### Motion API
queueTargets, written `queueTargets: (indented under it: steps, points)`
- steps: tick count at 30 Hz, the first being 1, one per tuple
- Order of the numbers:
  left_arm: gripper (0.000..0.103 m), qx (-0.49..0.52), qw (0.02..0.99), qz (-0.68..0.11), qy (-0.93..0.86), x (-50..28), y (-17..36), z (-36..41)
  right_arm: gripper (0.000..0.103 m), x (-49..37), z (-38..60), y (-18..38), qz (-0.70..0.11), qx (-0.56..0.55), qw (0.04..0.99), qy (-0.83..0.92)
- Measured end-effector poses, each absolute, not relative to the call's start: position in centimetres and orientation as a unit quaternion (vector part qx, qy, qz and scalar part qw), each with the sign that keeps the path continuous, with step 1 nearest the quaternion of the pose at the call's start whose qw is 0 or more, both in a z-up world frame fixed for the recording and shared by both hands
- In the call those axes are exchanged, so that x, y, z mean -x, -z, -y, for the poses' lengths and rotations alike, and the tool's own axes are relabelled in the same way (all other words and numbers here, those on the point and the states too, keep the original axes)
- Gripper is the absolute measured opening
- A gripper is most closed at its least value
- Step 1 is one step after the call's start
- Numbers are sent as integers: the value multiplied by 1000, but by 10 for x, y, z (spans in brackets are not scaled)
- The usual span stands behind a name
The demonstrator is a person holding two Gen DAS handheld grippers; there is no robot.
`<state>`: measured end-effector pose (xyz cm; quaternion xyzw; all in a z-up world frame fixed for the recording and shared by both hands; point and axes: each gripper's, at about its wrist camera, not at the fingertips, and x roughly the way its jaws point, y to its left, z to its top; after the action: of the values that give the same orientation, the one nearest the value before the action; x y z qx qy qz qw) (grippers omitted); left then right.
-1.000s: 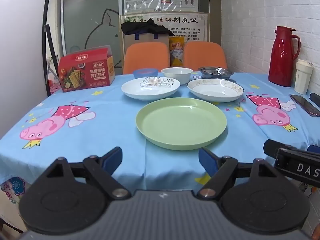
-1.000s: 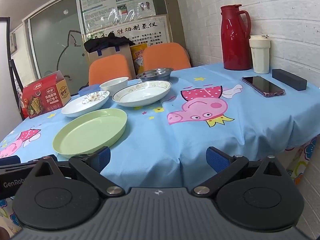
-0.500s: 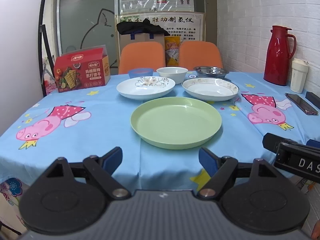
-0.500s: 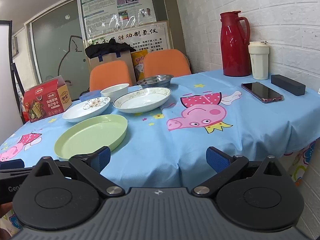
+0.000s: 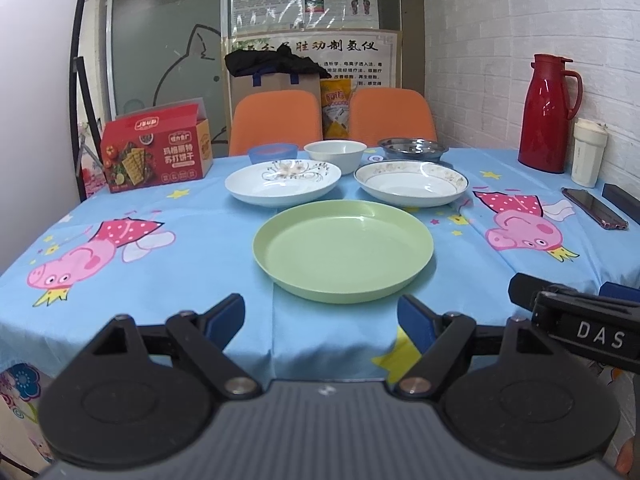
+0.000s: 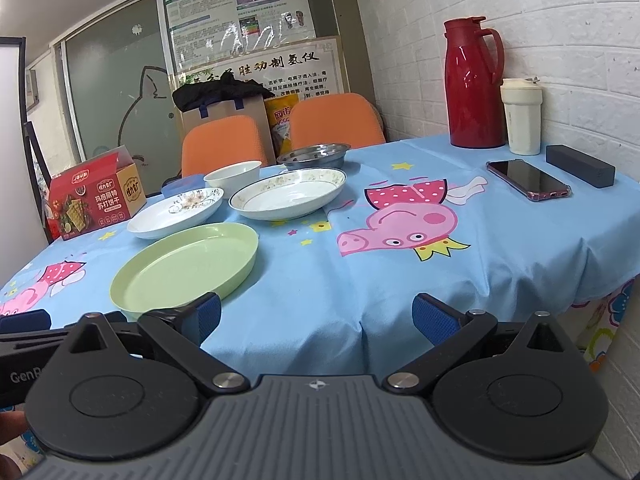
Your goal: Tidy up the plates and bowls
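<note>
Facing the surface from its near edge, the left gripper has its jaws spread wide apart and holds nothing; the right gripper likewise has its jaws apart and empty, set just beside the left one at the same edge.

Green plate lies flat nearest the grippers, directly ahead of the left gripper; in the right wrist view it sits ahead and to the left. Behind it, two white plates stand side by side and apart from one another: the floral plate on the left, the gold-rimmed plate on the right. Further back in a row: a blue bowl, a white bowl, and a metal dish; whether the blue bowl touches the floral plate cannot be told from these angles.

Other items noted: a red cracker box at the far left; a red thermos and a cream cup close together by the brick wall; a phone and a dark case lying near each other on the right; two orange chairs behind the surface.
</note>
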<state>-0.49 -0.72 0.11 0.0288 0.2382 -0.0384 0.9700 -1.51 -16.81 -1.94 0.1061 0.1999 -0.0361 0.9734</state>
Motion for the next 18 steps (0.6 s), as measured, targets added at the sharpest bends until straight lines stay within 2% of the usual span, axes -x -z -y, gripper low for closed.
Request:
queueTargets:
  steps: [18]
  points:
    - [80, -27, 969, -241, 42, 4, 0, 8, 103, 14, 171, 21, -203, -111, 972, 39]
